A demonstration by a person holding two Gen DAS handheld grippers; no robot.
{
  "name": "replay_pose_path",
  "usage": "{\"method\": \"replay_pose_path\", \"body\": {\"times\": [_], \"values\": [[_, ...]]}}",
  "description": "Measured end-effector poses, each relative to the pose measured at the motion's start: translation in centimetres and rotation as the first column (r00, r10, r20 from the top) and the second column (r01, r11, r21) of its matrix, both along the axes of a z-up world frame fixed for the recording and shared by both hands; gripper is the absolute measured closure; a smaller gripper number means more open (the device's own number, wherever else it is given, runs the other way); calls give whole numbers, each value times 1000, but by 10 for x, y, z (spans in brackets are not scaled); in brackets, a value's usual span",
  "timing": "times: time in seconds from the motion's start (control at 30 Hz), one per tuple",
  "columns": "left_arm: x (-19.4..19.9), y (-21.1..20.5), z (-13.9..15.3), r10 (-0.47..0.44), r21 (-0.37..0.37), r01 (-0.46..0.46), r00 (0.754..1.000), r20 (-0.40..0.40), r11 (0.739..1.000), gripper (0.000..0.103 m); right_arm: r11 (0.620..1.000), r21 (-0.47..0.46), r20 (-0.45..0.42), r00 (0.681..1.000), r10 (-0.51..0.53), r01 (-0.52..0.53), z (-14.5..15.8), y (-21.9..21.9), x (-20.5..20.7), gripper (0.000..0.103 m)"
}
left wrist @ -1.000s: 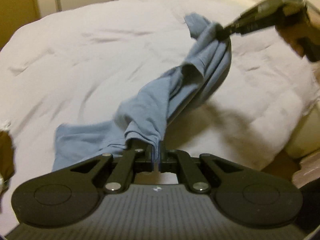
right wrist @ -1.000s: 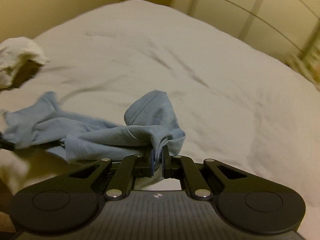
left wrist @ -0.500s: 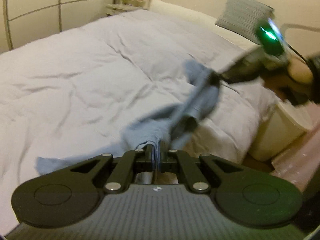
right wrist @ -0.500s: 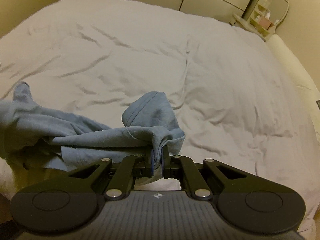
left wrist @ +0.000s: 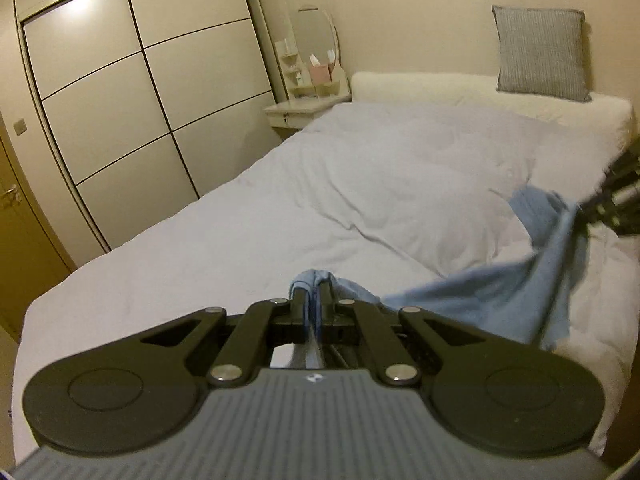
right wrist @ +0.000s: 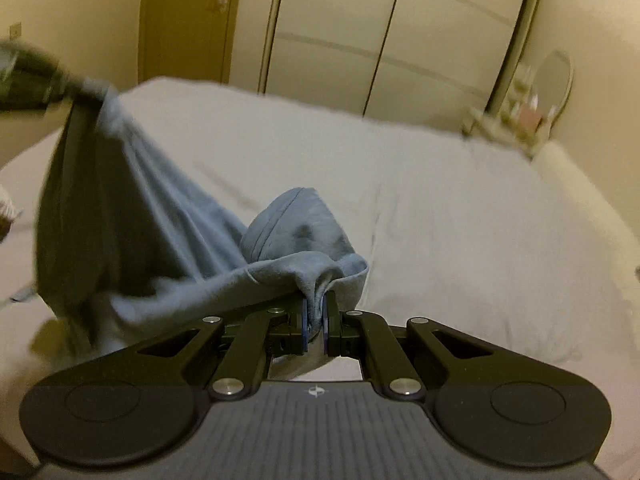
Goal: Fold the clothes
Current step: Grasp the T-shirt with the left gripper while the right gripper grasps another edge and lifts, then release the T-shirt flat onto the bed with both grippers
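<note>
A light blue garment [left wrist: 520, 280] hangs in the air above the white bed [left wrist: 280, 208], held between both grippers. My left gripper [left wrist: 314, 300] is shut on a bunched corner of it. In the left wrist view the cloth stretches right to the other gripper [left wrist: 612, 200] at the frame's edge. My right gripper [right wrist: 316, 312] is shut on another bunched edge of the blue garment [right wrist: 140, 208]. In the right wrist view the cloth sags leftward and rises to the left gripper [right wrist: 36, 80], which is blurred at the upper left.
A white wardrobe [left wrist: 120, 112] with sliding doors lines the far side of the bed. A small dresser with an oval mirror [left wrist: 314, 36] stands by the headboard. A grey cushion [left wrist: 540, 52] leans on the wall above a white pillow [left wrist: 460, 88]. A wooden door [right wrist: 180, 20] stands beyond the bed.
Both grippers have risen and tilted up with the garment, lifting it off the duvet. The views now show the wardrobe and walls instead of the bed top. The cloth hangs spread between them.
</note>
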State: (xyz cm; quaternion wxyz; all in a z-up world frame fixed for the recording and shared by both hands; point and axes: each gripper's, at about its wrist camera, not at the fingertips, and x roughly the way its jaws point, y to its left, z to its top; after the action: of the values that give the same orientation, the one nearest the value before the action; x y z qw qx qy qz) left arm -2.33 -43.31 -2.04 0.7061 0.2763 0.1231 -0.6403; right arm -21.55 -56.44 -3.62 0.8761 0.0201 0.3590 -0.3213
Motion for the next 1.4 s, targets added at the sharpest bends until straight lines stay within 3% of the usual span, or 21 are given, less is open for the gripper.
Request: {"method": "replay_pose_path", "body": {"times": [0.2, 0.33, 0.43, 0.57, 0.67, 0.73, 0.8, 0.87, 0.93, 1.0, 1.03, 1.07, 1.13, 1.23, 1.27, 1.33, 1.4], "values": [[6, 47, 21, 2, -33, -7, 990, -142, 999, 102, 975, -205, 38, 995, 96, -86, 85, -8, 52, 99], [-6, 62, 38, -103, -78, 89, 972, -212, 993, 102, 935, -333, 6, 991, 133, -123, 127, -13, 78, 99], [-24, 59, 47, -249, -116, 230, 949, -194, 966, 102, 906, -404, -24, 992, 123, -122, 149, -17, 79, 99], [-43, 52, 59, -389, -183, 356, 900, -198, 916, 102, 852, -501, -66, 988, 138, -152, 176, -22, 88, 99], [-52, 55, 64, -446, -230, 398, 866, -225, 888, 102, 810, -539, -93, 972, 217, -232, 191, -32, 115, 98], [-56, 58, 62, -440, -244, 384, 861, -253, 891, 102, 779, -547, -110, 949, 295, -306, 193, -41, 145, 98], [-58, 62, 57, -399, -242, 338, 872, -283, 910, 102, 750, -535, -121, 914, 388, -390, 184, -49, 182, 98], [-54, 67, 47, -307, -211, 249, 899, -313, 945, 102, 720, -493, -124, 859, 497, -488, 161, -56, 229, 98], [-50, 67, 31, -159, -146, 115, 929, -334, 983, 102, 690, -430, -123, 795, 594, -582, 129, -60, 277, 98], [-44, 66, 10, 20, -54, -42, 934, -357, 998, 99, 661, -351, -131, 734, 666, -663, 85, -59, 324, 84], [-38, 65, -4, 127, 11, -133, 919, -373, 991, 98, 651, -321, -132, 713, 689, -688, 67, -56, 340, 53], [-34, 64, -20, 235, 78, -223, 896, -377, 972, 97, 646, -291, -129, 698, 705, -706, 42, -57, 354, 36], [-24, 68, -54, 404, 194, -357, 842, -357, 914, 93, 651, -213, -127, 682, 721, -728, 2, -59, 369, 36], [-12, 75, -92, 566, 318, -475, 751, -341, 821, 87, 688, -81, -149, 691, 707, -722, -48, -71, 357, 36], [-9, 78, -101, 594, 343, -493, 731, -336, 800, 86, 697, -49, -164, 694, 701, -715, -62, -76, 348, 36], [-2, 81, -116, 625, 378, -508, 709, -328, 774, 82, 735, 17, -194, 719, 667, -677, -87, -91, 326, 36], [11, 75, -126, 625, 392, -502, 716, -312, 771, 80, 796, 98, -209, 769, 603, -597, -108, -115, 302, 36]]}}
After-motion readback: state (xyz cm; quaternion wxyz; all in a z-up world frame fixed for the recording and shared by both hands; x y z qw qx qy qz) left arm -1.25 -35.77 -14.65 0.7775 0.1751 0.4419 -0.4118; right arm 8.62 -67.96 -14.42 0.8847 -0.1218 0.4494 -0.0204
